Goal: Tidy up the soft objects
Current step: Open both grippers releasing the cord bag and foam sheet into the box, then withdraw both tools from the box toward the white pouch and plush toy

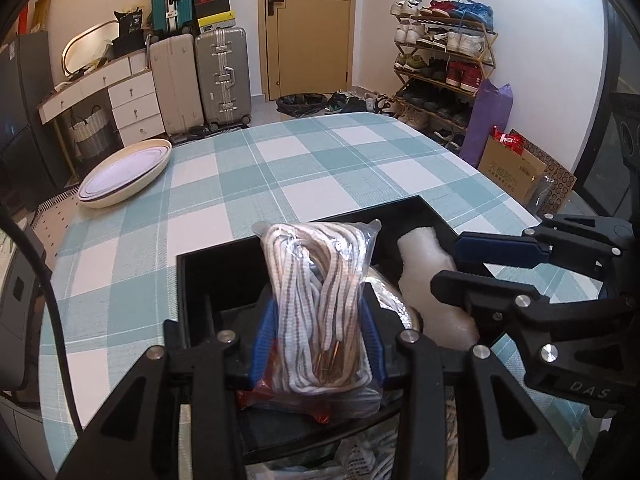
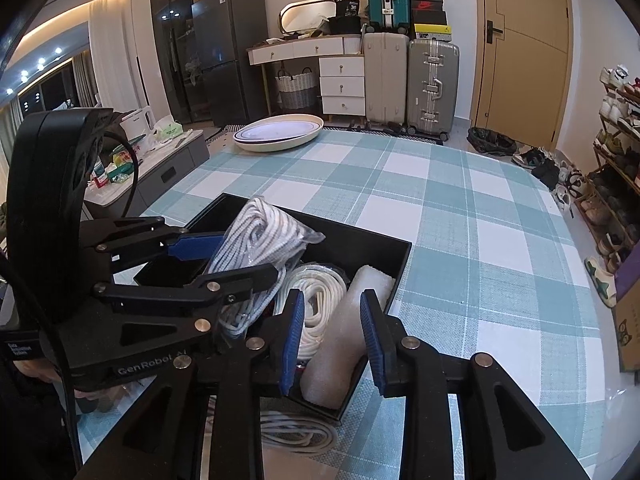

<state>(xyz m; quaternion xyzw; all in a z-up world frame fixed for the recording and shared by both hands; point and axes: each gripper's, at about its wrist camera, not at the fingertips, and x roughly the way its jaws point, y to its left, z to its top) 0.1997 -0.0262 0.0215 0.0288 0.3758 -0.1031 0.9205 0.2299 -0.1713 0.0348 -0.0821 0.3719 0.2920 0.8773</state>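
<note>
Three soft bundles in the black rectangular tray (image 2: pixel 400 258) now: clear bag of striped white laces (image 1: pixel 320 304) pinched by left gripper (image 1: pixel 318 344), white foam roll (image 2: pixel 344 344) between right gripper's (image 2: pixel 332 338) parted, untouching pads, white coiled cord (image 2: pixel 320 300) between them, another white cord bundle (image 2: pixel 298 432) just outside, unsorted.

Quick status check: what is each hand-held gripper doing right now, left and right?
Left hand-held gripper: closed on the bag of laces over the black tray.
Right hand-held gripper: open, foam roll between its pads, untouched.
</note>
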